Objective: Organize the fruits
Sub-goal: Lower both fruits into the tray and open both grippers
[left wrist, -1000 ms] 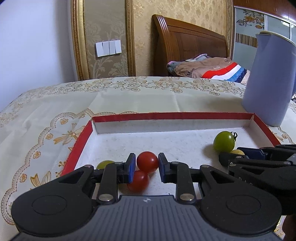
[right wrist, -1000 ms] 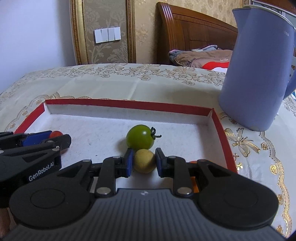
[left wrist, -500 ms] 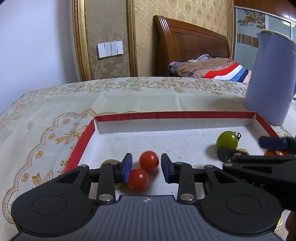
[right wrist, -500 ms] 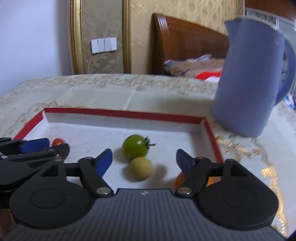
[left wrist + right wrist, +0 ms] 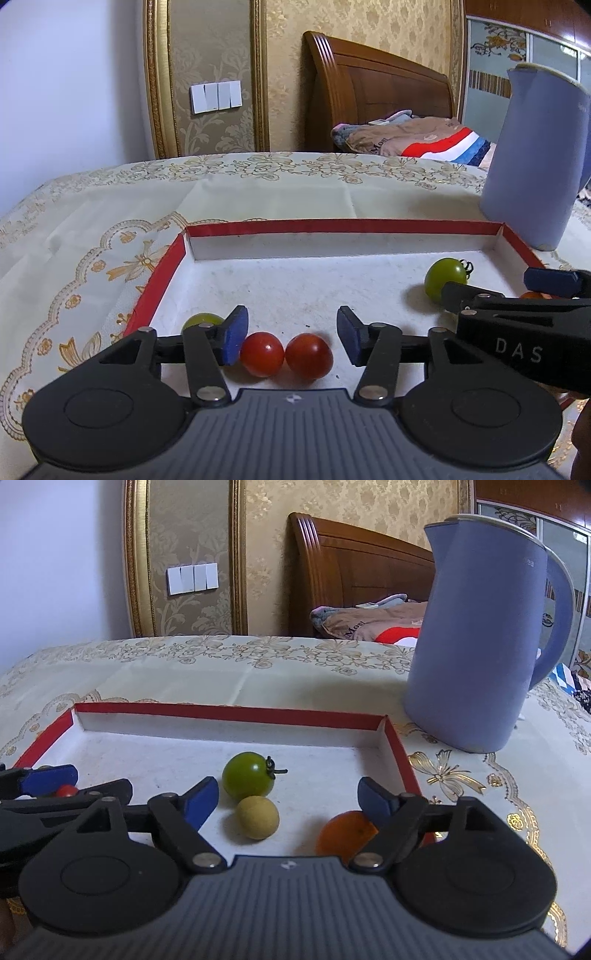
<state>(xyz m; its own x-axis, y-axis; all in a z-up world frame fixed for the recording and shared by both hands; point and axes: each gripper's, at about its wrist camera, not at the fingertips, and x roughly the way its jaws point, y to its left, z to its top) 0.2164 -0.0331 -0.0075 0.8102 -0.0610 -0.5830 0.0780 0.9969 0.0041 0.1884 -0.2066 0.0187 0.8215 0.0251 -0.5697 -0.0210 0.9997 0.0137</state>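
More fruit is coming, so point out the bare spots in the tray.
Free: the tray floor along the far wall, left of the green tomato. Crowded: the near edge, with two red tomatoes, a yellow ball, an orange fruit and both opening grippers.

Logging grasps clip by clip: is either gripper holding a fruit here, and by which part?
Nothing is held. The left gripper is opening around two red tomatoes lying in the tray; the right gripper is opening, the yellow fruit lying free.

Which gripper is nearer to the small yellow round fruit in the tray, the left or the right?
Right. The yellow fruit lies between the opening jaws of the right gripper, untouched. The left gripper is opening farther left, around two red tomatoes.
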